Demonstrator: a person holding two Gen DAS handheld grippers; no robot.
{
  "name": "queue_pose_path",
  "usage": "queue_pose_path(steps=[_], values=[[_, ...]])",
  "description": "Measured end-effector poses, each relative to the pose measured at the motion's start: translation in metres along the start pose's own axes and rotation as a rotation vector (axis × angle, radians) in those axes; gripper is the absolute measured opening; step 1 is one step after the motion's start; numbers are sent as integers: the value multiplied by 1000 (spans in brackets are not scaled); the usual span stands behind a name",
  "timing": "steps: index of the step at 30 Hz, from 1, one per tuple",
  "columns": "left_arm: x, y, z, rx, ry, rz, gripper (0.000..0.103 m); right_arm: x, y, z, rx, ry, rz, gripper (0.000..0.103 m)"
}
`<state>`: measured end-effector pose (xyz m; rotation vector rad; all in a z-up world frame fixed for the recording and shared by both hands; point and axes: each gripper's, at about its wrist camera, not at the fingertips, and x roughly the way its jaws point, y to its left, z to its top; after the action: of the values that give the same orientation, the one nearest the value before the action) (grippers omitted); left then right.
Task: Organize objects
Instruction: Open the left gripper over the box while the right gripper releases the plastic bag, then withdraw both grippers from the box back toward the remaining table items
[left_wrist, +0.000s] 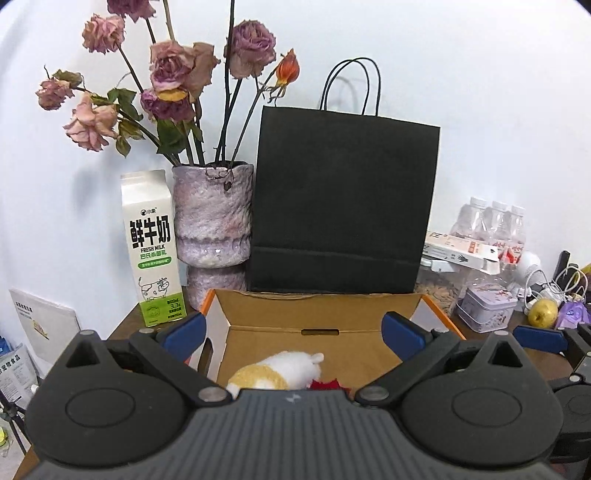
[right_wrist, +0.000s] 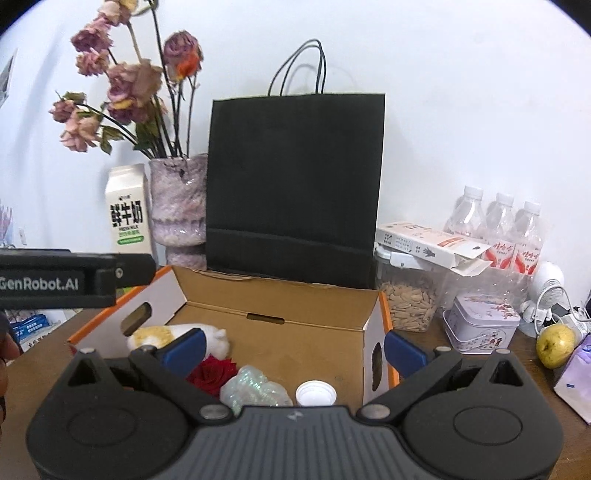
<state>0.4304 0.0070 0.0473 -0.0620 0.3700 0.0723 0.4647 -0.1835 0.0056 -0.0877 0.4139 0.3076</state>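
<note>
You're hovering both tongs, left tongs (left_wrist: 293, 332) and right tongs (right_wrist: 293, 347), spread apart and empty over the box (right_wrist: 273, 306), where the plush toy (right_wrist: 162, 334) is sitting.

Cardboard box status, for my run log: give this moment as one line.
left hand-held gripper: open, empty | right hand-held gripper: open, empty | cardboard box: plush toy, red rose, white cap inside
</note>
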Motion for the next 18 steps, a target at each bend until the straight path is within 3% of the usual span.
queue_pose_path(steps=[18], values=[[-74, -3, -26, 4, 16, 5, 103, -75, 10, -28, 9, -10, -17, 103]])
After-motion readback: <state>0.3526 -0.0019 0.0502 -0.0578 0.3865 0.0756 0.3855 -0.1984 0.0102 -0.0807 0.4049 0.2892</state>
